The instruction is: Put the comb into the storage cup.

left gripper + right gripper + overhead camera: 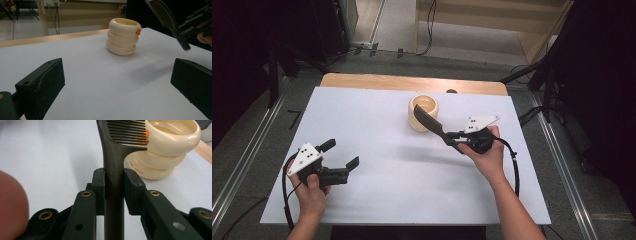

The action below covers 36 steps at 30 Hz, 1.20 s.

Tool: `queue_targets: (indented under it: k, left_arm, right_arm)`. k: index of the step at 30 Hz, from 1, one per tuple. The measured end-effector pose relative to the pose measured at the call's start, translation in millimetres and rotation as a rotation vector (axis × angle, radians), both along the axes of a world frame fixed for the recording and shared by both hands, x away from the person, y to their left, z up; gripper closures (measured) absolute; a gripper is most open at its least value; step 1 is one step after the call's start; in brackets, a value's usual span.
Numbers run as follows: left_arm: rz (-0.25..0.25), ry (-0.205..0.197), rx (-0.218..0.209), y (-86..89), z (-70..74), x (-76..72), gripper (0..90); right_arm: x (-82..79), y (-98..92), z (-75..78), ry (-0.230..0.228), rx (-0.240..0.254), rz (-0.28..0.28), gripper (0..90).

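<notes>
Comb (113,157) pinched by its handle in right gripper (114,185), head held over cup (422,113) at mid-table; left gripper (343,161) spread, empty, resting well apart; risks: comb twisting in so narrow a grip; teeth catching rim, tipping light cup.

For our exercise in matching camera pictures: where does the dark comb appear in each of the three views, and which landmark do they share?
High view: the comb lies right of centre, held by the right gripper, its head over the cream holder.
Left gripper view: upper right corner.
Right gripper view: centre, handle clamped between the jaws.
Shared landmark: the cream holder.
</notes>
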<state>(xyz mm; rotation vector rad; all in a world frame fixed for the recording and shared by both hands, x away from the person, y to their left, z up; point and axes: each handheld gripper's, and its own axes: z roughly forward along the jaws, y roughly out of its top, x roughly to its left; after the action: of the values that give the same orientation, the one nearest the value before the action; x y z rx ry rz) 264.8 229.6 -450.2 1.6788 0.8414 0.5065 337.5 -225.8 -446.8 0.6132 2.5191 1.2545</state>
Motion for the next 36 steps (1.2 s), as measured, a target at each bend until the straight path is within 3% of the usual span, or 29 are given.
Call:
queue_targets:
  k: [11, 24, 36]
  left_arm:
    - [-0.061, 0.001, -0.021, -37.8, 9.3, 15.7, 0.0]
    - [-0.091, 0.037, -0.064, -90.8, 15.5, 38.2, 1.2]
    - [-0.119, 0.049, -0.093, -120.4, 20.0, 45.8, 8.8]
  right_arm:
    - [-9.9, 0.0, -10.3, -0.014, 0.086, -0.062, 70.6]
    - [-17.9, 7.4, -22.9, -0.047, 0.137, -0.112, 70.6]
    - [-23.3, 18.4, -26.4, -0.074, 0.164, -0.100, 70.6]
